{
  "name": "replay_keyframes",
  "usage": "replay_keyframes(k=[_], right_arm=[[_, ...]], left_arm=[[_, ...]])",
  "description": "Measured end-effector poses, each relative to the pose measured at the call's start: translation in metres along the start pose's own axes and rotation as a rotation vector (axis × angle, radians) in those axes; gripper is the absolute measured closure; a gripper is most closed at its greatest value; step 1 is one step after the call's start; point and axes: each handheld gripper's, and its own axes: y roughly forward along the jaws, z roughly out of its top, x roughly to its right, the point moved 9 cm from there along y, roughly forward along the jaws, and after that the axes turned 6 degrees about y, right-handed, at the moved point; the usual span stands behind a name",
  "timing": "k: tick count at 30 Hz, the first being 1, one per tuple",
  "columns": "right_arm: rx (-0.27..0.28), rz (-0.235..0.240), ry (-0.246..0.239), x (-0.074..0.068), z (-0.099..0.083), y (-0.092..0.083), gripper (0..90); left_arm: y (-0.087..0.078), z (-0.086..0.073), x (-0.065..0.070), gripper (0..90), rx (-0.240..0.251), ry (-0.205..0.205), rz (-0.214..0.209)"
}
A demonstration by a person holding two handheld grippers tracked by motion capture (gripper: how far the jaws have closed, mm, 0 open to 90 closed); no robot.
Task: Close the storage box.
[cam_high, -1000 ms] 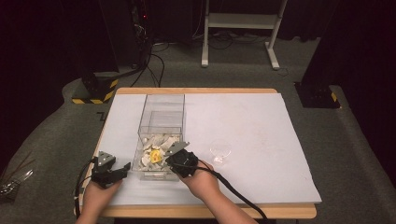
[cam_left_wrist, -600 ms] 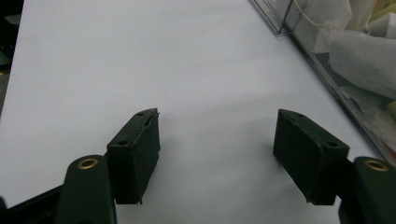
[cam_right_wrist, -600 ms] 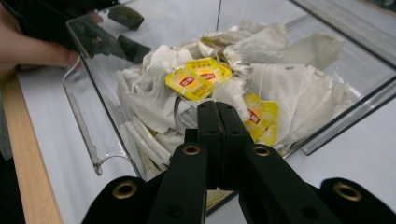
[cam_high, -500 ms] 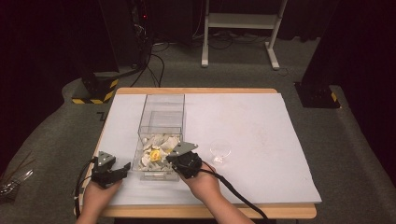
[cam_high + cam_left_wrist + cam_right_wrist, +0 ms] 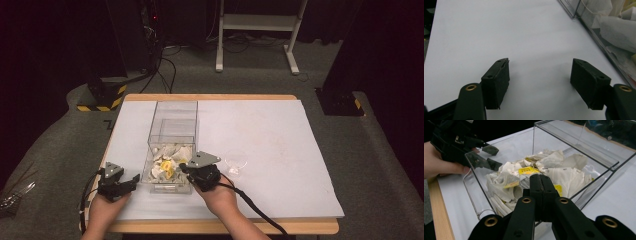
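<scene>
High view: my left gripper (image 5: 131, 178) rests on the white sheet (image 5: 280, 145), just left of the clear box (image 5: 172, 131). My right gripper (image 5: 184, 167) sits at the box's near right corner, pointing in over the tea bags (image 5: 167, 164).

Left gripper view: my jaws stand well apart over bare white sheet (image 5: 499, 35), nothing between them; the box wall (image 5: 599, 42) runs along the right.

Right gripper view: my jaws are pressed fully together, gripping nothing, poised over the heap of tea bags (image 5: 541, 173) inside the clear box (image 5: 574, 150).
</scene>
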Motion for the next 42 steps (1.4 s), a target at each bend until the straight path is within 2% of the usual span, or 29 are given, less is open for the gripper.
replay_keyframes(k=[4, 20, 42], right_arm=[[0.036, -0.001, 0.001, 0.0, 0.005, -0.003, 90.0], [0.1, -0.01, 0.011, -0.002, 0.011, -0.008, 90.0], [0.161, -0.017, 0.011, -0.001, 0.019, -0.018, 90.0]], left_arm=[[0.0, 0.0, 0.0, 31.6, 0.0, 0.0, 0.0], [0.0, 0.0, 0.0, 31.6, -0.001, 0.004, 0.0], [0.0, 0.0, 0.0, 31.6, -0.001, 0.005, 0.001]])
